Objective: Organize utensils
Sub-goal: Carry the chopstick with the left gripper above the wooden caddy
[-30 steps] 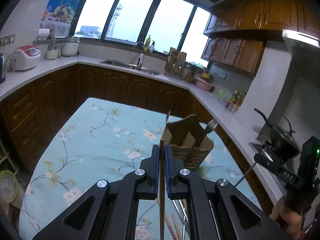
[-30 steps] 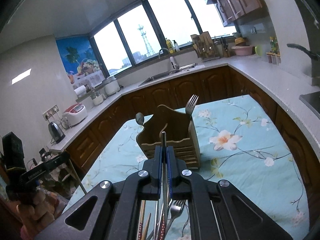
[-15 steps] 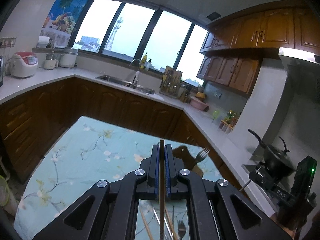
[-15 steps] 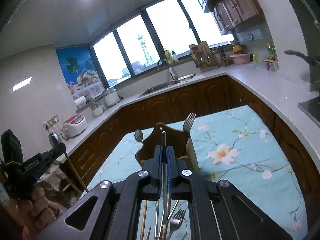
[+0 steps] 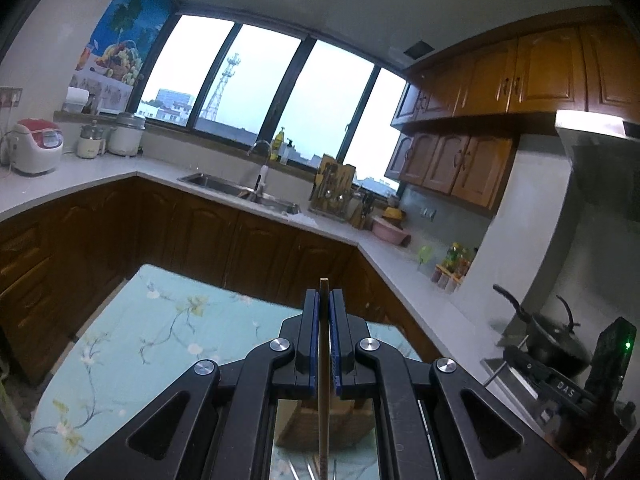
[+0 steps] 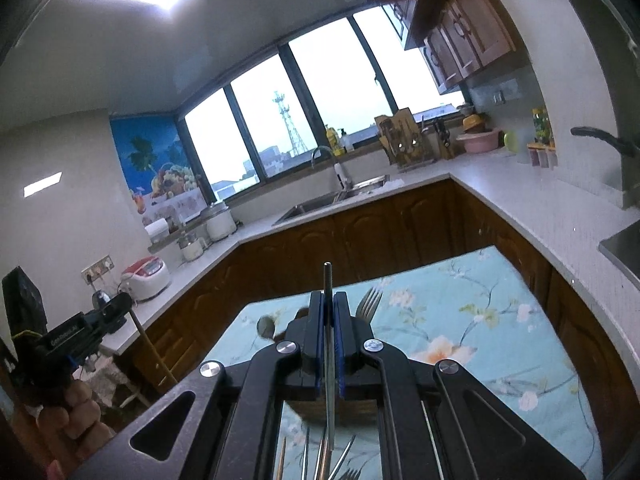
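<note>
Chopsticks sit clamped in both tools. The left gripper (image 5: pixel 324 304) is pinched tight on a wooden chopstick (image 5: pixel 324 364), which stands upright between the blue pads with its tip poking just above them; the right gripper (image 6: pixel 329 306) is pinched the same way on a metal chopstick (image 6: pixel 328 344), whose ridged end rises a little above the pads and whose lower end hangs below the jaws. Both tools are held above a table covered with a teal floral tablecloth (image 6: pixel 452 320); a wooden utensil holder (image 5: pixel 324 424) stands on it, largely hidden behind the fingers in both views. In the right wrist view a fork (image 6: pixel 370 304) stands tines up just right of the gripper, and a spoon bowl (image 6: pixel 265 326) shows just left of it; both seem to rise from the holder, though the gripper hides where they rest. Loose utensils (image 6: pixel 336 460), among them a fork and some thin sticks, lie on the cloth near the bottom edge, below the right gripper. At the far left of that view a person's hand (image 6: pixel 76 412) grips the handle of the left tool, with the wooden chopstick slanting down from it. Wooden cabinets and a pale countertop (image 5: pixel 96 174) wrap around the table, with a sink (image 5: pixel 224 186) under the window.
</note>
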Demonstrator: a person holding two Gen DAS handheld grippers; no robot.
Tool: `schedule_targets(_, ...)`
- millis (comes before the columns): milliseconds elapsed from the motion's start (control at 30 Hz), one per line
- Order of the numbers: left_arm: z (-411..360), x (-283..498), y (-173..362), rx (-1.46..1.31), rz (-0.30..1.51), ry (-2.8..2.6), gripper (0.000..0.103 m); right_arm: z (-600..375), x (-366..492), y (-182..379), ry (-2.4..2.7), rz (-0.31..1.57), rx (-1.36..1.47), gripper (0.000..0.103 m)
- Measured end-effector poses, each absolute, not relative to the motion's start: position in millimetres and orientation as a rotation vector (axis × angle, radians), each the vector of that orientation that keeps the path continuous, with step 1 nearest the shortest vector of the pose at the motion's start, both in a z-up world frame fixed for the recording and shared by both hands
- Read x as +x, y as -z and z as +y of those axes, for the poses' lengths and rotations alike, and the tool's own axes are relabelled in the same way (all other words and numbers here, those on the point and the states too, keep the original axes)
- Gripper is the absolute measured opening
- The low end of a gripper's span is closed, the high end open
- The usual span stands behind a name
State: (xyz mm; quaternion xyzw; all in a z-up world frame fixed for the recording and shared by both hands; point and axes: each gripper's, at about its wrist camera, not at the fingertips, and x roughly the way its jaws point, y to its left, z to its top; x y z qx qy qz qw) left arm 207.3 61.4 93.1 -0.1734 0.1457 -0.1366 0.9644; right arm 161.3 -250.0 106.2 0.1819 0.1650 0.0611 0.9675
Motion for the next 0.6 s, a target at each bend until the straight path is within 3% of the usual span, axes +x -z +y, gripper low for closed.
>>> schedule_targets(600, 37.0, 291.4, -44.6, -0.401, 0.210, 0.198, 0.003, -255.5, 225.0, -116.4, -0.088, 0.236, 0.327, 0.004)
